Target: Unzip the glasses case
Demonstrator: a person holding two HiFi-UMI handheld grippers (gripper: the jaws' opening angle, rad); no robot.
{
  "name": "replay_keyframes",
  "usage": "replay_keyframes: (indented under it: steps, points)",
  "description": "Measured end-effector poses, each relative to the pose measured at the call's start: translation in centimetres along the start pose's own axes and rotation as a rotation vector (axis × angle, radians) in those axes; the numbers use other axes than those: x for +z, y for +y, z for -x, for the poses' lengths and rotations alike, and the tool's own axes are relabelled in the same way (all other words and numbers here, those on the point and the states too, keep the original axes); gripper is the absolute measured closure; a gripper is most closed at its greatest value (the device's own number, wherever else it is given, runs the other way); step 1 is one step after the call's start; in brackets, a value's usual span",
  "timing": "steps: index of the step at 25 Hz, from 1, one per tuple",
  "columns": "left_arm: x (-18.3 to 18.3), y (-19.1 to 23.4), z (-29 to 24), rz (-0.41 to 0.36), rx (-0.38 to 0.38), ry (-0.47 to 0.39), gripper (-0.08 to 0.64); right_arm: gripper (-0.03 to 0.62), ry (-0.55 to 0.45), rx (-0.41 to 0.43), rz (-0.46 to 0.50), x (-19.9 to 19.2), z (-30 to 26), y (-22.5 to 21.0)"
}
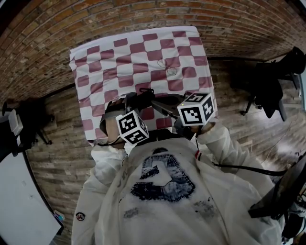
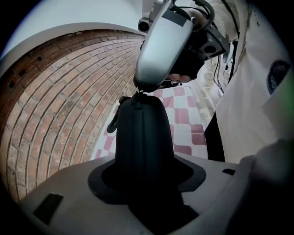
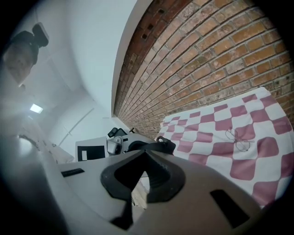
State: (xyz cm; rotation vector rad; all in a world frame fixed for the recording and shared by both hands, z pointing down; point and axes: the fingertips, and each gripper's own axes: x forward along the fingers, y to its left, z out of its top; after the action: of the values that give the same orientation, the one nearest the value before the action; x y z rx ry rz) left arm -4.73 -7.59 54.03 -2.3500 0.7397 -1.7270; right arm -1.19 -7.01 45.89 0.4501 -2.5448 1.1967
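Two risks. Pink-and-white checked cloth desk (image 1: 95,72) below. Jaws of left gripper (image 2: 143,174) clamp black oval glasses case (image 2: 142,137) over desk's 6 o'clock edge. Jaws of right gripper (image 3: 146,156) closed at case's 12 o'clock tip, seemingly pinching small black zipper pull (image 2: 137,95). Weak pinch: pull slips free. Hard tug: case drags from left jaws.

- Wall: red-brown brick wall (image 1: 143,12) in running bond, standing behind the table; it met a plain white wall (image 3: 92,59) at a corner.
- Floor: wooden plank floor (image 1: 62,158), grey-brown, boards laid in staggered rows.
- Table: one, set against the brick, covered by a red-and-white checked cloth (image 1: 114,62) that hung over the near edge.
- Stands: a black stand (image 1: 33,117) left of the table and another black stand (image 1: 267,86) to its right, both on the floor.
- Panel: white board (image 1: 19,201), lower left.
- Light: one lit ceiling fixture (image 3: 36,108), small and rectangular.
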Motion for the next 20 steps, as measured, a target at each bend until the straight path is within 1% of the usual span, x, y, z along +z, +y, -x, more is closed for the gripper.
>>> replay_keyframes:
  steps: [6,11,15,20]
  points:
    - [-0.27,-0.03,-0.26,-0.014,0.002,0.028,0.304,0.578,0.009,-0.020,0.013,-0.25,-0.25,-0.12]
    - [-0.47,-0.30,-0.57,-0.016,-0.005,0.043,0.304,0.578,0.010,-0.018,0.013,-0.41,-0.52,0.02]
    - [-0.39,-0.42,-0.54,-0.015,-0.011,0.039,0.304,0.578,0.014,-0.021,0.016,-0.46,-0.51,-0.06]
    - [-0.22,-0.34,-0.64,-0.007,-0.007,0.030,0.304,0.577,0.003,-0.058,0.056,-0.32,-0.44,-0.40]
